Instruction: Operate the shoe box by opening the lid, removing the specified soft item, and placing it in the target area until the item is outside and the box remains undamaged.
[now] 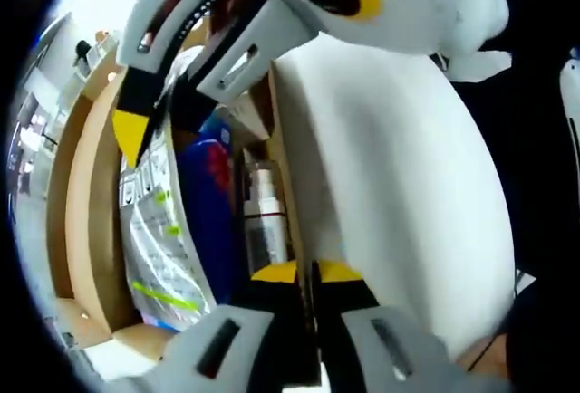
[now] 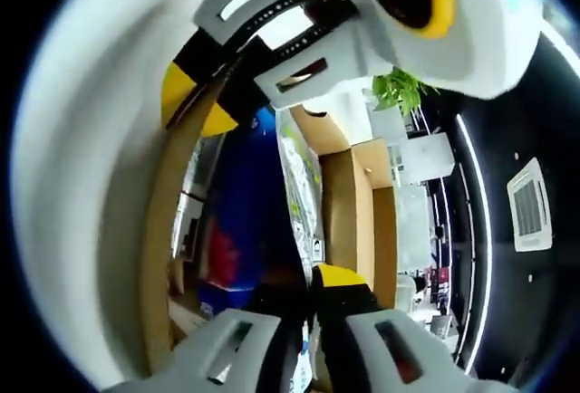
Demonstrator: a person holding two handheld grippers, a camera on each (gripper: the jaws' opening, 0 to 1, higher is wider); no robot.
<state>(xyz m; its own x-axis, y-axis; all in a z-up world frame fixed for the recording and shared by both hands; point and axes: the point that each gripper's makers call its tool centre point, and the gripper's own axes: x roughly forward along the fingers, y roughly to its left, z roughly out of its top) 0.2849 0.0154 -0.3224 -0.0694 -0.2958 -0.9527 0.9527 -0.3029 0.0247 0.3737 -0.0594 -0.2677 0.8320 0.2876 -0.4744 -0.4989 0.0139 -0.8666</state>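
Already open: brown cardboard shoe box, white lid raised. Blue soft item inside, beside silver printed pouch. Both grippers closed, empty. Removal, placement pending.

Box mouth: the open shoe box is crowded; beyond the left gripper fingertips stand a silver pouch, a blue item and a white bottle, packed side by side.
Right of fingers: the white lid walls that side.
Ahead: the right gripper blocks the far end.
Right gripper view: its fingertips sit in the narrow gap beside the blue item.
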